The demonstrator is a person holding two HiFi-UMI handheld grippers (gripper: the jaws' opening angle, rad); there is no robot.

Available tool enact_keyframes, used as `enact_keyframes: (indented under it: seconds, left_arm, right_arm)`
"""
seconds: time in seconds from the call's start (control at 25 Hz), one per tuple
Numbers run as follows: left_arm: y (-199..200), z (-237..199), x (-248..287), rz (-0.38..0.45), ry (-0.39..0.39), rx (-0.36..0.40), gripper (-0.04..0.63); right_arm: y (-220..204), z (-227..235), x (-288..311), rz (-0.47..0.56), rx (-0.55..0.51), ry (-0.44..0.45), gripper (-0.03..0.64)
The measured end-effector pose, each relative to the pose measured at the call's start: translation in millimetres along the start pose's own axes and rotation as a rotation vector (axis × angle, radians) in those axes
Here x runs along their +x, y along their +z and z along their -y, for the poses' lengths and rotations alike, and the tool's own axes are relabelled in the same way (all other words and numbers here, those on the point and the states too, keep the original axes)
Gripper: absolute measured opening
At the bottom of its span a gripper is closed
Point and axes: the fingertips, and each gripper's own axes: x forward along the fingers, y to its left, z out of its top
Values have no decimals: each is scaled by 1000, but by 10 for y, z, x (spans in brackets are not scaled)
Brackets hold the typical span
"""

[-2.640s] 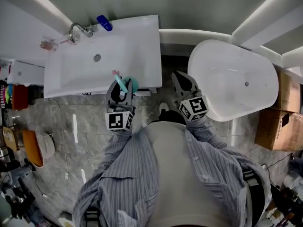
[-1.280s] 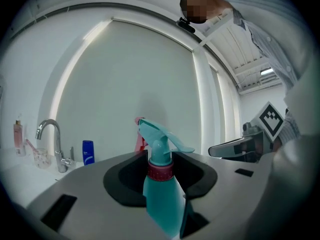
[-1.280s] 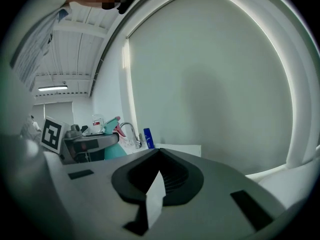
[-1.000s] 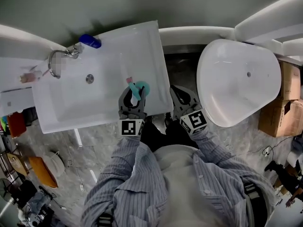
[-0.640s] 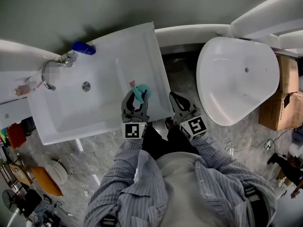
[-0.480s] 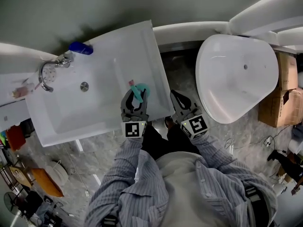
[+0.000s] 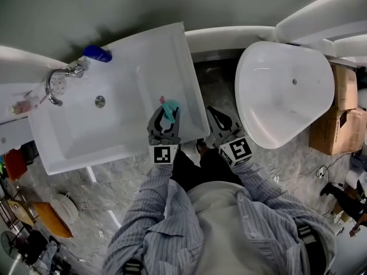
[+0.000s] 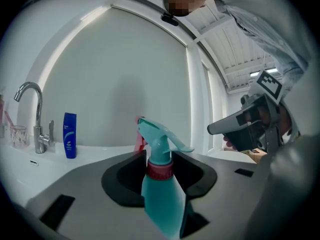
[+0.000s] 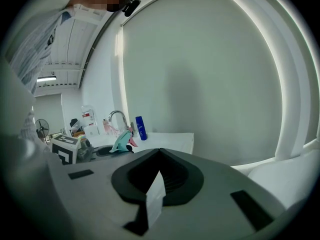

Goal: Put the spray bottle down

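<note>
The teal spray bottle (image 7: 167, 109) with a pink nozzle tip stands upright between the jaws of my left gripper (image 7: 164, 112), which is shut on its body. It hangs over the front right part of the white sink (image 7: 192, 85). In the left gripper view the bottle (image 8: 162, 194) fills the gap of the left gripper (image 8: 160, 156), red collar and trigger above the jaws. My right gripper (image 7: 215, 113) is beside the sink's right edge, over the floor, jaws together. A thin white strip shows in the seam of the right gripper (image 9: 159, 151); I cannot tell what it is.
A chrome faucet (image 7: 57, 82) and a blue bottle (image 7: 97, 53) stand at the sink's back rim. A white bathtub (image 7: 287, 90) lies to the right, with cardboard boxes (image 7: 344, 113) beyond it. Clutter sits on the marble floor at the left (image 7: 34, 211).
My left gripper has sunk a little with the spray bottle still in it, staying over the sink's right front part. The right gripper has hardly moved.
</note>
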Motion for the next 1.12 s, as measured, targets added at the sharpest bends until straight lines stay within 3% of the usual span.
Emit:
enact_keyframes:
  seconds: [0.56, 0.8, 1.12]
  left_arm:
    - [-117, -34, -288, -51, 50, -6, 175]
    - [3, 42, -524, -30, 46, 47, 175]
    - [287, -134, -909, -1, 140, 40, 119]
  right_arm:
    - [130, -191, -105, 26, -30, 42, 15]
    - [256, -240, -189, 54, -39, 43, 15]
    - [452, -253, -304, 95, -48, 33, 15]
